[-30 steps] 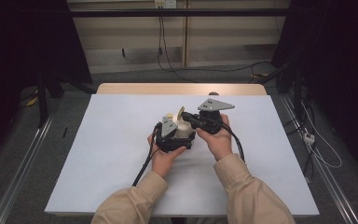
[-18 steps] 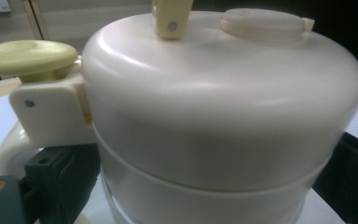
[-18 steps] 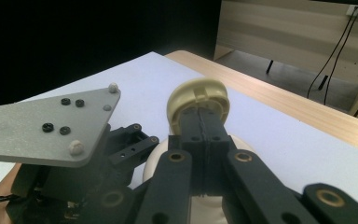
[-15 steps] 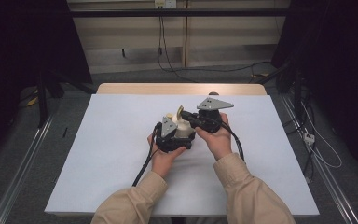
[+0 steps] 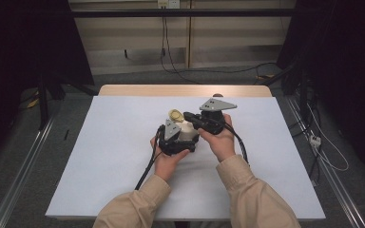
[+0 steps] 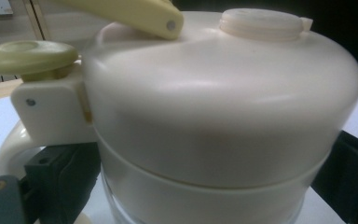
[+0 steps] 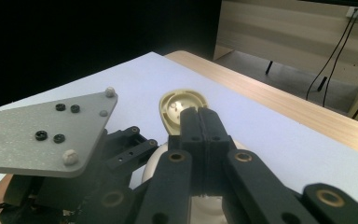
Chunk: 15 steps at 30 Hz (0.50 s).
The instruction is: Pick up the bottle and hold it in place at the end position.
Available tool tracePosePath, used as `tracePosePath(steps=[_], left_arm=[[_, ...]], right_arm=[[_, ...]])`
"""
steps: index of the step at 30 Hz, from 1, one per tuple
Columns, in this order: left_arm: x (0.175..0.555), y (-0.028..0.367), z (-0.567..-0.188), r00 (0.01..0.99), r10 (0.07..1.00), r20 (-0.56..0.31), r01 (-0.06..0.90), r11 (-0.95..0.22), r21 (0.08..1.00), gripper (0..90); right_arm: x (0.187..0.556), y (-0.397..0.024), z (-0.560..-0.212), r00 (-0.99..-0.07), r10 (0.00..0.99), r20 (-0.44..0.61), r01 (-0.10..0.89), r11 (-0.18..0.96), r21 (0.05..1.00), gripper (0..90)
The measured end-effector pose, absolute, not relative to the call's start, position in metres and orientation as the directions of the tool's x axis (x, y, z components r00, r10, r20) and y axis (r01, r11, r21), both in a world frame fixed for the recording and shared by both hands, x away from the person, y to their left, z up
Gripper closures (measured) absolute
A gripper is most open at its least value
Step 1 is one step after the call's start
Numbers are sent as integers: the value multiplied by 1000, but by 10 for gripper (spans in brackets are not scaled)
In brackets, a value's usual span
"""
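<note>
A cream plastic jug with a domed lid stands near the middle of the bench, a little toward the far edge, between the person's two hands. The left gripper reaches around the jug's lower body: in the left gripper view its black jaws show at either side of the clear base, apparently clamped on it, though the pads' contact is hidden. The right gripper has its jaws fully together, meeting at the yellow-green flip cap that stands raised over the lid; whether they pinch a thin edge of it or merely rest against it I cannot tell.

By my reading the work is midway: the jug is steadied and the cap looks lifted open, while the lid itself sits on the body and a small ribbed stopper stays seated on top.

The lid is smooth, glossy moulded plastic with soft highlights; a mushroom-shaped yellow-green button sits above the looped handle. The bench has a matte pale-blue covering with a bare wood strip along its far edge.
</note>
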<state>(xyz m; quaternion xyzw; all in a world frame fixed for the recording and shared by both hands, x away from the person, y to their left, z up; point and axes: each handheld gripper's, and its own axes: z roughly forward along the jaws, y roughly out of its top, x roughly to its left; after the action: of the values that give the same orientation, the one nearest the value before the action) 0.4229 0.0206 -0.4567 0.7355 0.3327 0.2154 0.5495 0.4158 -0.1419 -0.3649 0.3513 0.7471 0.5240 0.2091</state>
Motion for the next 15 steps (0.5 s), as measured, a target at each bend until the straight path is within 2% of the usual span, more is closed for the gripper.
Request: tracePosePath(steps=[15], left_arm=[[423, 21, -457, 689, 723, -48, 251, -176, 952, 48]], right_arm=[[417, -140, -366, -670, 740, 60, 312, 208, 927, 900]])
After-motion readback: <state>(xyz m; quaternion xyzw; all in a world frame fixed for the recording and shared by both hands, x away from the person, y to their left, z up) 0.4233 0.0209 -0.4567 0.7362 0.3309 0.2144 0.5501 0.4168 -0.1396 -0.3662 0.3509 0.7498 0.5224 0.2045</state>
